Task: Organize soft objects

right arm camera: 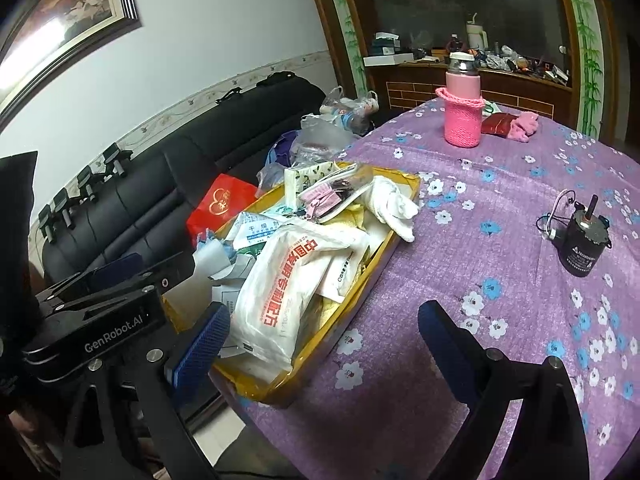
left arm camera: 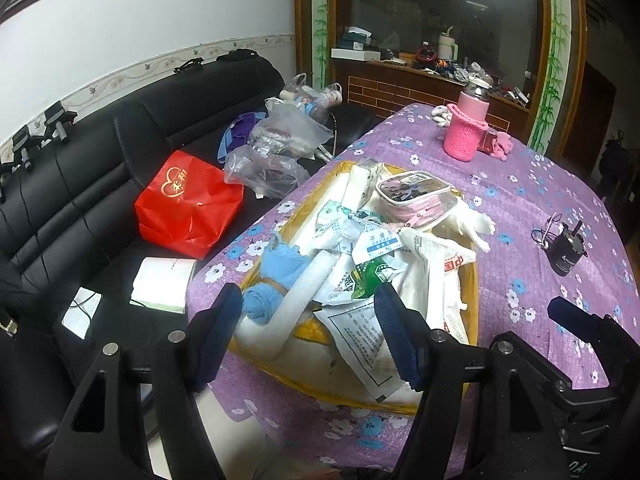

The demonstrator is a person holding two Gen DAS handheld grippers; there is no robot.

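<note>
A shallow yellow box on the purple floral table is heaped with soft things. Among them are a blue cloth, a white foam tube, printed sachets, a white bag with red print, a pink-zipped clear pouch and a white glove. My left gripper hovers open over the box's near end, gripping nothing. My right gripper is open too, beside the box's right rim above the tablecloth.
A bottle in a pink knitted sleeve and a pink cloth stand at the far side of the table. A black motor with wires sits to the right. A black sofa to the left carries a red bag and plastic bags.
</note>
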